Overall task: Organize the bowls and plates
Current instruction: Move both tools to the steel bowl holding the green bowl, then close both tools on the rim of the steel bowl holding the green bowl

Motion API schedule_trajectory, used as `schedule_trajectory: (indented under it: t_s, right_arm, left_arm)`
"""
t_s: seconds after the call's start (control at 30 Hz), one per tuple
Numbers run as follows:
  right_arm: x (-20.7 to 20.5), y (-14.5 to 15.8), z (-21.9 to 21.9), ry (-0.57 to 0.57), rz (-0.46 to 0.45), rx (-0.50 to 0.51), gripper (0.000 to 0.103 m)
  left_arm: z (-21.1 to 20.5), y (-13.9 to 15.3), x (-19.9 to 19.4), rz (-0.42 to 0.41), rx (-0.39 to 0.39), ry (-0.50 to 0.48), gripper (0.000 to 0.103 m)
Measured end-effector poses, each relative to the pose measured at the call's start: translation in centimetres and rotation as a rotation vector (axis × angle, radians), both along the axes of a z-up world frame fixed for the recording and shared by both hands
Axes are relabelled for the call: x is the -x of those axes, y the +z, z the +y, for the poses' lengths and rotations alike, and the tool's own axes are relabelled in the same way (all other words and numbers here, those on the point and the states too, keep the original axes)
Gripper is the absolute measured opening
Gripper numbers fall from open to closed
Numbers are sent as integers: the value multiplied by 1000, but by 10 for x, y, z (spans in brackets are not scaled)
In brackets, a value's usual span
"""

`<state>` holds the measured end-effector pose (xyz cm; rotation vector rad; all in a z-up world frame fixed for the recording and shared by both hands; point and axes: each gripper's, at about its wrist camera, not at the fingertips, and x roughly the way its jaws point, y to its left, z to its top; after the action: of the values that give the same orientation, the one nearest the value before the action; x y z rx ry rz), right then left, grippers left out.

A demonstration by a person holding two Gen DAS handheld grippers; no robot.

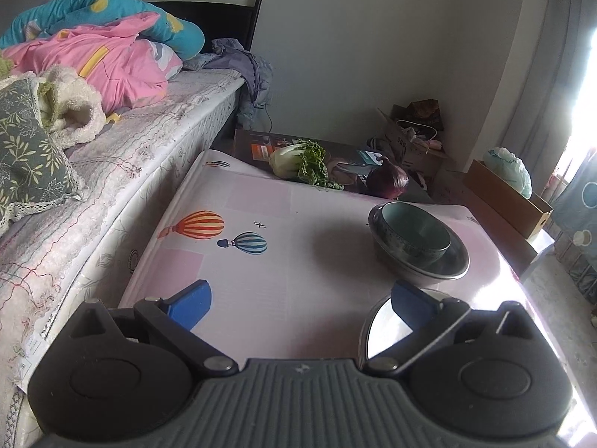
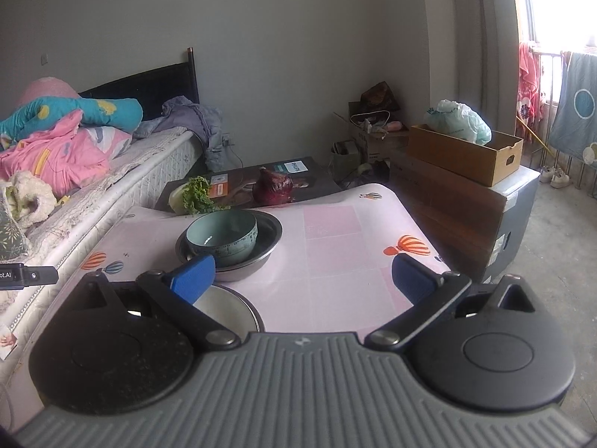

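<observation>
Cabbage (image 1: pixel 298 164), red onion (image 1: pixel 388 181) beyond table (image 1: pixel 261 268); bed (image 1: pixel 112 142) beside.

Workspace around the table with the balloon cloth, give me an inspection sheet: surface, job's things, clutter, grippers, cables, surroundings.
Surface: low table under a pink cloth printed with hot-air balloons, sun glare on its right edge.
Job's things: pale green ceramic bowl nested in a wide steel basin; a second shiny steel dish nearer, partly hidden behind the grippers.
Clutter: leafy green cabbage and red onion on a dark flat printed box beyond the table.
Grippers: left gripper open, holding nothing; right gripper open, holding nothing.
Cables: thin dark cord hanging by the bed's corner.
Surroundings: bed with pink and blue bedding to the left; open cardboard box on a cabinet to the right.
</observation>
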<state>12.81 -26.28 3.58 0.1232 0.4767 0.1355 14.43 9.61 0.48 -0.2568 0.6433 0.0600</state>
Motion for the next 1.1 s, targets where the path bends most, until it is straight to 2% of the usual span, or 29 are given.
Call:
schedule_trajectory:
  t_s: [0.13,0.27,0.5,0.6,0.67,0.77,0.87,1.0,1.1]
  right_arm:
    - [-38,-6,-7,23,50,-50,102]
    - [-87,-19,-10,61,147,-113,102]
    - [-166,-44,5,141,264,-165,97]
    - [-194,-56,11,159,327,-187,86]
    - [-210,-64,15,169,361,-195,75]
    - [-226,-71,20,179,383,-192,66]
    - [-238,-76,25,189,390,-188,60]
    - [-247,-83,26,195,401,-194,54]
    - [-250,-88,23,194,410,-203,51]
  left_arm:
    - [4,-1,-29,16,53,-23,103]
    - [1,-2,-63,34,90,-80,103]
    - [-22,-6,-133,76,-6,-101,103]
    - [-31,-13,-158,110,-21,-128,103]
    - [-37,-17,-172,135,-27,-146,98]
    - [-45,-23,-188,189,-43,-159,90]
    - [-47,-28,-197,224,-36,-158,77]
    - [-48,-30,-201,237,-22,-164,70]
    - [-45,-33,-204,254,19,-166,59]
